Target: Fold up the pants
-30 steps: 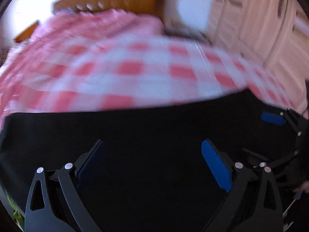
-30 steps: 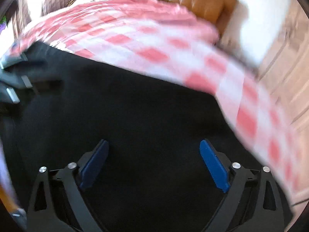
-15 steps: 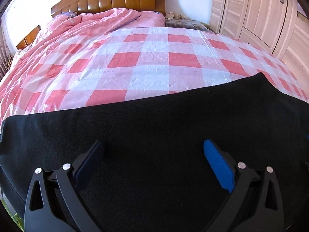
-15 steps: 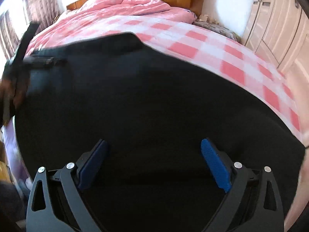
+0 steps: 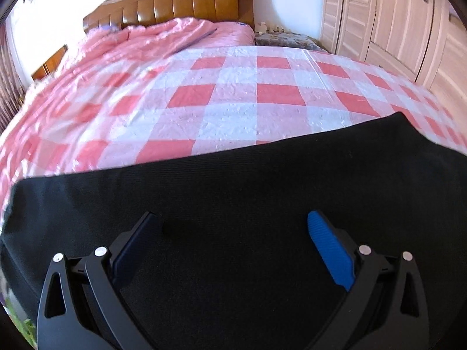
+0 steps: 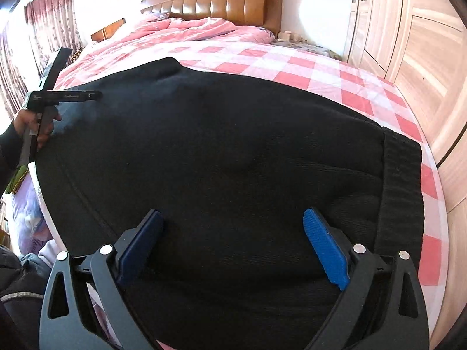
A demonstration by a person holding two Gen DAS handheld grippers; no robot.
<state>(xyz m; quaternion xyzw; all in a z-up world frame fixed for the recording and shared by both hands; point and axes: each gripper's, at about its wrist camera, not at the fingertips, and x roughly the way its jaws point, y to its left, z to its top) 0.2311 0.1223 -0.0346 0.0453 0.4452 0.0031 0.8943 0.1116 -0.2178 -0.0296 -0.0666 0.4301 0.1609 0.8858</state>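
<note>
Black pants (image 6: pixel 221 151) lie spread across the near bed (image 5: pixel 233 93). Left claw (image 5: pixel 235 242) and right claw (image 6: pixel 233 233) both gape wide, empty, apparently hovering just above the fabric.

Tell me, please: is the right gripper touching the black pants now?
Cannot tell. In the right wrist view the right gripper is open over the black pants, but black fabric fills the space between its fingers and no gap or contact shows plainly.
</note>
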